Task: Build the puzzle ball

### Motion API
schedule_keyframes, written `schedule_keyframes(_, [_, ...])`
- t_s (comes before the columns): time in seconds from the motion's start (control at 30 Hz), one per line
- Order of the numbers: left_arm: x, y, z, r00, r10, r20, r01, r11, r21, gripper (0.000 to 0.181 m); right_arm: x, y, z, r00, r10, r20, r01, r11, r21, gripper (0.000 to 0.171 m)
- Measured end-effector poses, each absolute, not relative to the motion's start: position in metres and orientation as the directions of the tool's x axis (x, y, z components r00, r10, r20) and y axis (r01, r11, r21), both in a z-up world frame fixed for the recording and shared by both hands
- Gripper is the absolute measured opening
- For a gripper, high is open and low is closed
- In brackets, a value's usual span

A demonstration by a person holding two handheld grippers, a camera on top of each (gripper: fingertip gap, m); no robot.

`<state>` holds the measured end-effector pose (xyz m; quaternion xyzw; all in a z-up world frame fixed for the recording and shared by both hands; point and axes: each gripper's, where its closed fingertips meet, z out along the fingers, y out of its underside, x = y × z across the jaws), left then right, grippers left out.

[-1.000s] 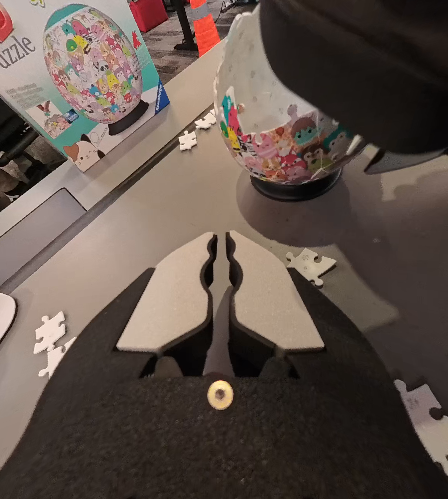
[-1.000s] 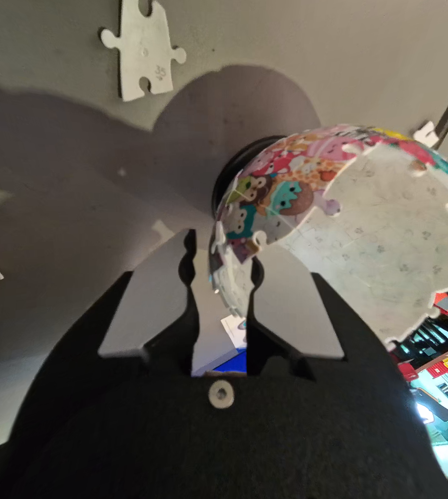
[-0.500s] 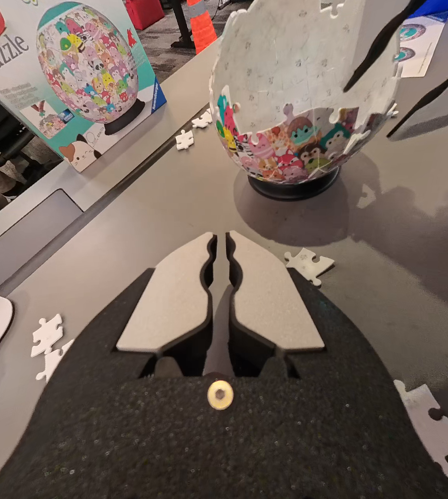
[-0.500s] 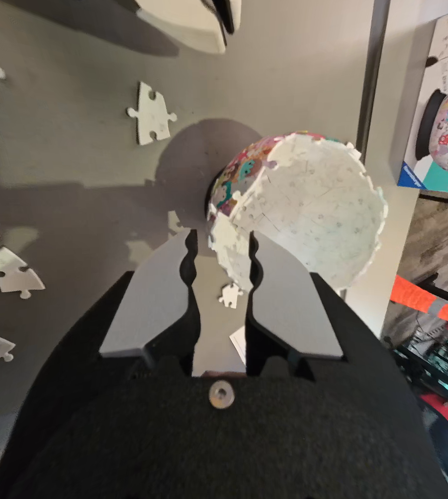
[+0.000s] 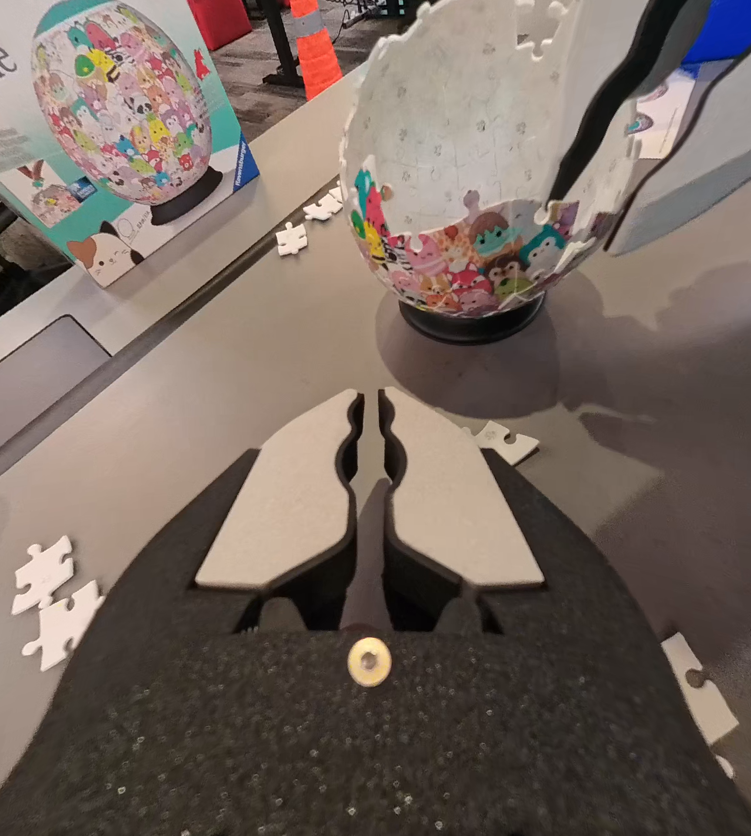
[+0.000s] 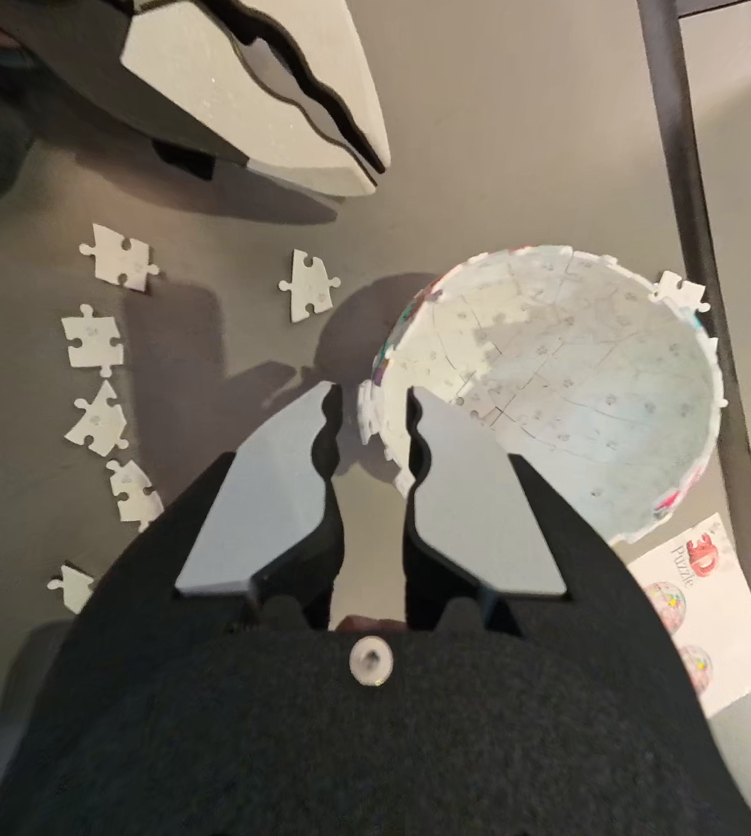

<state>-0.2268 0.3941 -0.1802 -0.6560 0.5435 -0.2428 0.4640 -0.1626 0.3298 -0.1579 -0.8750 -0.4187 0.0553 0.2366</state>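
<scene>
place: office or lab | cues: grey desks [image 5: 636, 362], orange cone [image 5: 317, 49], carpet floor [image 5: 247, 77]

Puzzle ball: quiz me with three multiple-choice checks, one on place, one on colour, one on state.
1. The puzzle ball rests on: A the box; B a black stand; C the floor.
2. The loose pieces on the table show: A white; B orange; C black.
3. The right tool is: A shut on a piece; B out of sight; C open.

Answers: B, the stand's dark ring shows beneath the ball; A, each piece lies pale side up; C, a wide gap shows between its fingers, with the ball's rim seen through it.
</scene>
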Motion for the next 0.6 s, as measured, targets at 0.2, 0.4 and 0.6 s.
schedule_keyframes(0.2, [-0.2274, 0.3948, -0.1782, 0.291, -0.948, -0.130, -0.464, -0.021, -0.886, 0.005, -0.1567, 0.3272, -0.1679, 0.630, 0.766, 0.125, 0.739, -0.543, -0.398, 0.018])
schedule_keyframes(0.4, [-0.2268, 0.3934, -0.1792, 0.285, -0.948, -0.144, -0.473, -0.008, -0.881, 0.005, -0.1547, 0.3266, -0.1677, 0.637, 0.762, 0.117, 0.731, -0.550, -0.404, 0.008])
schedule_keyframes(0.6, [-0.2265, 0.3932, -0.1799, 0.282, -0.948, -0.146, -0.477, -0.007, -0.879, 0.005, -0.1526, 0.3263, -0.1702, 0.637, 0.763, 0.109, 0.733, -0.555, -0.394, 0.009])
